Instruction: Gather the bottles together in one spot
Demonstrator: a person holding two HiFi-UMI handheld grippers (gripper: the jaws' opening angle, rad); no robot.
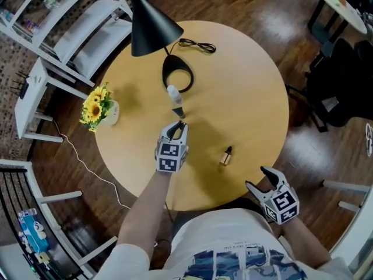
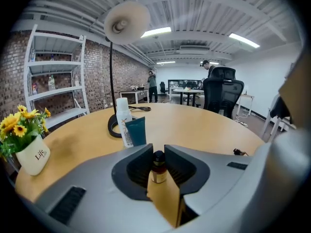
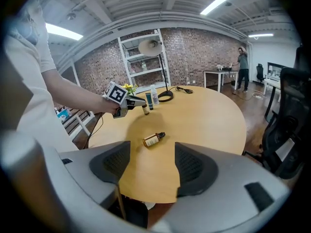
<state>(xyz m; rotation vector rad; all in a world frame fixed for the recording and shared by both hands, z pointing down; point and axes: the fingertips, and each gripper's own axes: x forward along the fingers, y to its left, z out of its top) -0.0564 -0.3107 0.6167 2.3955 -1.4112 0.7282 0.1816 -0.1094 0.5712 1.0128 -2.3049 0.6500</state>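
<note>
Our left gripper [image 1: 176,127] is closed on a small amber bottle [image 2: 157,168] with a black cap and a pale label. The jaws pinch it near the cap and it stands upright over the middle of the round wooden table [image 1: 250,92]; we cannot tell if its bottom touches the wood. Just beyond it stand a teal tube [image 1: 178,111] and a white bottle [image 1: 173,92], close together. Behind them is the ring base of the black lamp [image 1: 148,25], and its shade hangs over the far part of the table. A second amber bottle [image 1: 226,155] lies on its side near the near edge, well apart from the others. Our right gripper [image 1: 257,178] is at this near edge, jaws wide, nothing between them. A pot of yellow flowers [image 1: 99,107] stands by the left edge.
</note>
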